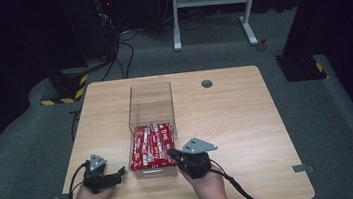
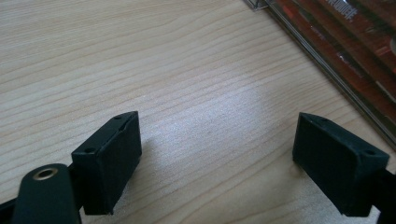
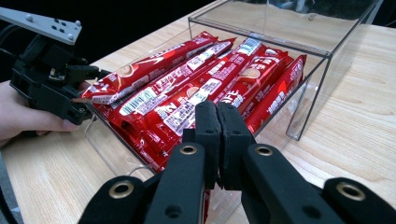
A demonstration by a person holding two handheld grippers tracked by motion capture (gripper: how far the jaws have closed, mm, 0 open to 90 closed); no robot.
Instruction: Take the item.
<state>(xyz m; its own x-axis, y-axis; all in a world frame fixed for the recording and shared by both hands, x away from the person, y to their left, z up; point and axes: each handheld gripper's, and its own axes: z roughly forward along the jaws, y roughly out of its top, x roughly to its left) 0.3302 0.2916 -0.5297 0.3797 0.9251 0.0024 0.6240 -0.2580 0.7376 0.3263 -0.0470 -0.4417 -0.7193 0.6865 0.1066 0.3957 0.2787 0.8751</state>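
Grippers were held beside a clear drawer (image 1: 152,127) of red snack bars (image 3: 196,88).
Left gripper (image 2: 217,163) was spread wide, empty; right gripper (image 3: 218,135) was closed on nothing; bar lettering was unreadable.

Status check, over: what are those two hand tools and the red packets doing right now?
Left tool open over bare table. Right tool shut, empty, above the clear drawer. Red packets piled inside. Nothing in the way.

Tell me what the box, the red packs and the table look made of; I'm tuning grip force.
Box: looks like clear rigid plastic, likely acrylic; the table shows through its glossy walls, and its edges are sharp. Packs: glossy film wrappers, with highlights, wrinkles and crimped ends; contents hidden. Table: pale wood grain, matte; whether solid wood or laminate cannot be told.
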